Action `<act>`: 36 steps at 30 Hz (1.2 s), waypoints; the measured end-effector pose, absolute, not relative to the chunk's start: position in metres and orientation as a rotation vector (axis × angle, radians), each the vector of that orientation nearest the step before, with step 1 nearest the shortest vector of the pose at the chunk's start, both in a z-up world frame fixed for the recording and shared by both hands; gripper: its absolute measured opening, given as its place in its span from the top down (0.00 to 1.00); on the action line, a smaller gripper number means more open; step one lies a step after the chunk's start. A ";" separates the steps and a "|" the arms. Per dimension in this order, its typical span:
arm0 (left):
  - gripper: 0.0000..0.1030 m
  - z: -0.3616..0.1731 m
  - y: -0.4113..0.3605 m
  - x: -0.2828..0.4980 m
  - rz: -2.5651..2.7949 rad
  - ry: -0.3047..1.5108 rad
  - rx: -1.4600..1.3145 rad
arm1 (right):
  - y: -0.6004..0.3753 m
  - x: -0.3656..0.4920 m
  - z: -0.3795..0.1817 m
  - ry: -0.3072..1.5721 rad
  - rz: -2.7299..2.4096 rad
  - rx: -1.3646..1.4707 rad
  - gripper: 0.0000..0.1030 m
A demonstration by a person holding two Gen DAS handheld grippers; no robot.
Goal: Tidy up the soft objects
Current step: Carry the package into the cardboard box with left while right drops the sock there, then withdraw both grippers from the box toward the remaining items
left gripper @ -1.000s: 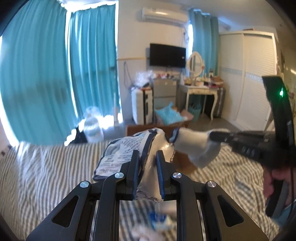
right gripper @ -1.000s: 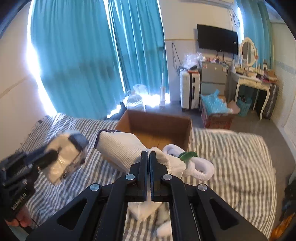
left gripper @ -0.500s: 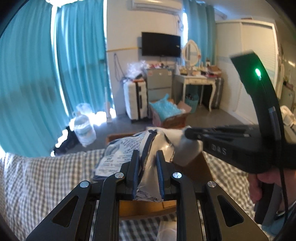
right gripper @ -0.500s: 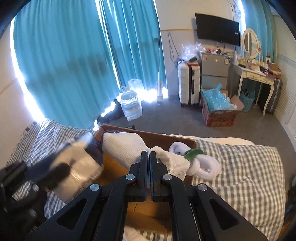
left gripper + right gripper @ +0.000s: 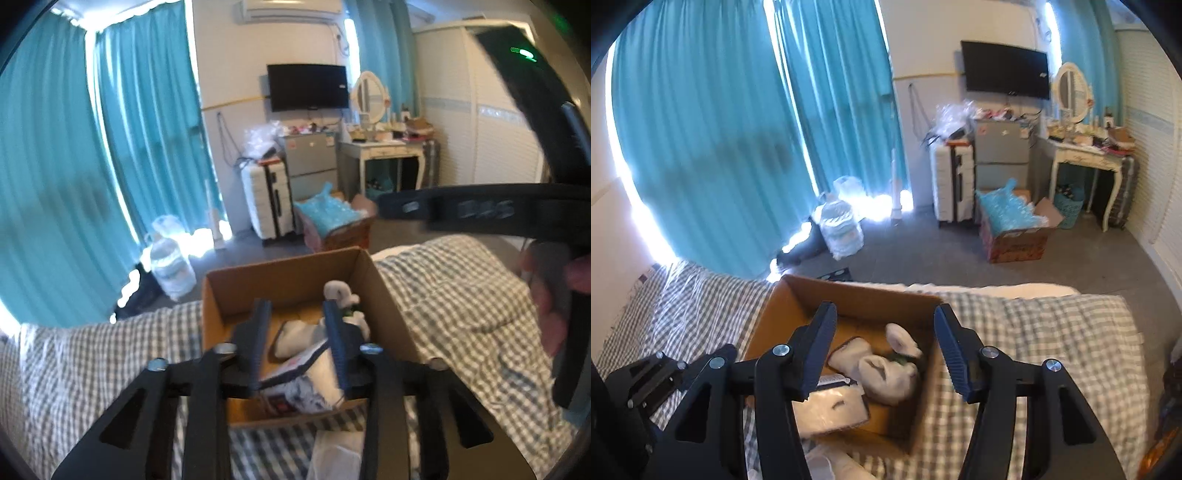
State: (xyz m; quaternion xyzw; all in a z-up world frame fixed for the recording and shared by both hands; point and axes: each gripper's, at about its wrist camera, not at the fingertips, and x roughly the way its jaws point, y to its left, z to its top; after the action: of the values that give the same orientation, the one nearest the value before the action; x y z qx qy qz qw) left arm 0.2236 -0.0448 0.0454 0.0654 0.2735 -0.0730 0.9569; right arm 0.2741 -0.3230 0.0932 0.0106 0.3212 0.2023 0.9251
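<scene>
Both grippers, left and right, are being held released above a cardboard box at the bed's foot edge. A white plush toy and plastic packet are lying inside.

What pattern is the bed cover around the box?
Grey-and-white check bed cover, clearest in the right wrist view.

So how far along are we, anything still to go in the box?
Done: the white plush toy and the plastic-wrapped packet lie inside the cardboard box. In hand: nothing; the left claw and right claw both hang open above it. Left: white items remain on the checked bedspread in front of the box.
</scene>
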 end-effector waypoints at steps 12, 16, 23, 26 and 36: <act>0.26 0.136 -0.025 0.102 -0.076 0.452 0.096 | -0.390 0.135 0.198 0.536 0.347 -0.028 0.22; 0.21 0.149 -0.026 0.063 -0.075 0.432 0.084 | -0.396 0.084 0.216 0.506 0.346 -0.049 0.09; 0.20 0.126 -0.023 0.022 -0.048 0.451 0.057 | -0.389 0.027 0.197 0.539 0.368 -0.095 0.00; 0.20 0.102 -0.016 0.019 -0.050 0.489 0.028 | -0.382 0.020 0.167 0.583 0.384 -0.100 0.00; 0.20 -0.029 -0.003 0.051 -0.009 0.694 0.014 | -0.349 0.067 0.021 0.754 0.400 -0.137 0.00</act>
State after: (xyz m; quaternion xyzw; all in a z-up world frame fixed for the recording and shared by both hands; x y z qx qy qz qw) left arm 0.0511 -0.0028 -0.0292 0.0071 0.3401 -0.0042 0.9404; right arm 0.0673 -0.3485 0.0209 -0.0663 0.3655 0.1939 0.9080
